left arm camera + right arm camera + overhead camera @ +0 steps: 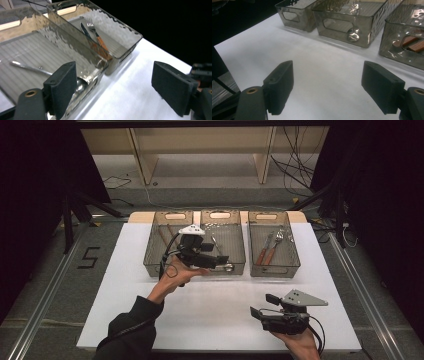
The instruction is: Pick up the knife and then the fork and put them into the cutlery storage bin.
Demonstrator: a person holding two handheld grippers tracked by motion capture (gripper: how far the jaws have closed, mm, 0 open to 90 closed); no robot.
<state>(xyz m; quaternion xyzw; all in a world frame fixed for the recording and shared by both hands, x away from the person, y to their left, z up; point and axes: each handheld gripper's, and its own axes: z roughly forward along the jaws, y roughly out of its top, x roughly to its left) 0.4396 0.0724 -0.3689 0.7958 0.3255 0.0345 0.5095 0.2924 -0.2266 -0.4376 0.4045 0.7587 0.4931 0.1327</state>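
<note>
Here the sorting logic shows: three smoky plastic bins stand in a row on the white desk, and the middle bin serves as the landmark. A spoon lies inside it, bowl against the near wall, handle running back along the ribbed floor. The left gripper hovers over that near wall, fingers spread wide with nothing between them, probably just clear of the spoon. In the bin to the right of the middle bin lie a wooden-handled fork and knife, like with like. The right gripper waits well in front of the middle bin, fingers apart and empty.
</note>
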